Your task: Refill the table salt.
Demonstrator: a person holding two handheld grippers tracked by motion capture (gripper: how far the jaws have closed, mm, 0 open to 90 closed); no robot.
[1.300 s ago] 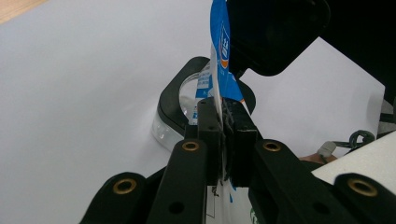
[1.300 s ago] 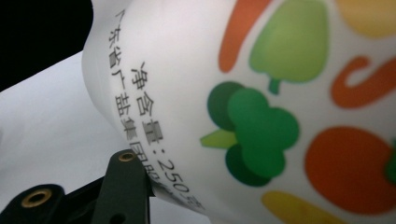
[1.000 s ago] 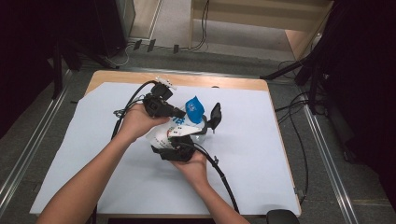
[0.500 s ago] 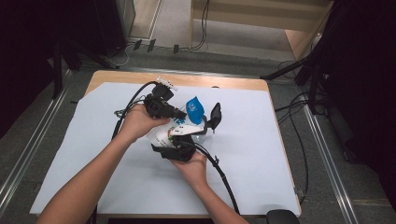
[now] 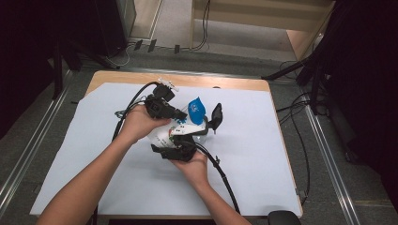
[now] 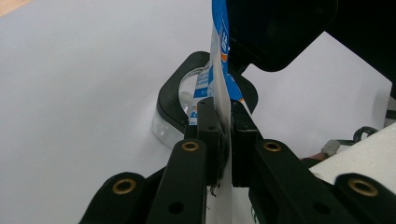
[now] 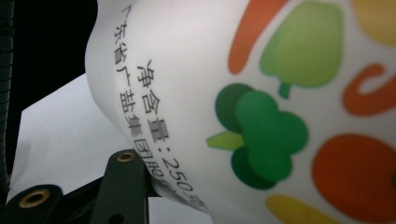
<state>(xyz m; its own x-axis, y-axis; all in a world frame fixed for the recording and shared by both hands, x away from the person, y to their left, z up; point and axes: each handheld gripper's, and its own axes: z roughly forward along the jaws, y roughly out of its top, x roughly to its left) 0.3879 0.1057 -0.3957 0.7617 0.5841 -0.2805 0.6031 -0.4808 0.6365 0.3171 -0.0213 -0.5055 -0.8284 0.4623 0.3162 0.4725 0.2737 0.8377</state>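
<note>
A white bag [image 5: 184,129] printed with vegetables, blue at its top [image 5: 195,108], is held up over the table between both grippers. My left gripper [image 5: 184,115] is shut on the bag's thin blue-and-white upper edge [image 6: 219,56]; its jaws [image 6: 225,116] have just closed tighter on it. My right gripper [image 5: 180,141] grips the bag's lower body [image 7: 261,93], one finger [image 7: 123,182] pressed against it; its jaws have just eased open slightly with the bag still between them. Below the bag stands a clear container with a black ring top [image 6: 175,100] and a raised black lid [image 5: 216,116].
A white sheet [image 5: 263,154] covers the wooden table [image 5: 225,83]. Black cables trail from both grippers, one towards the front edge [image 5: 225,180]. A dark object [image 5: 281,218] sits at the front right corner. Floor rails run along both sides.
</note>
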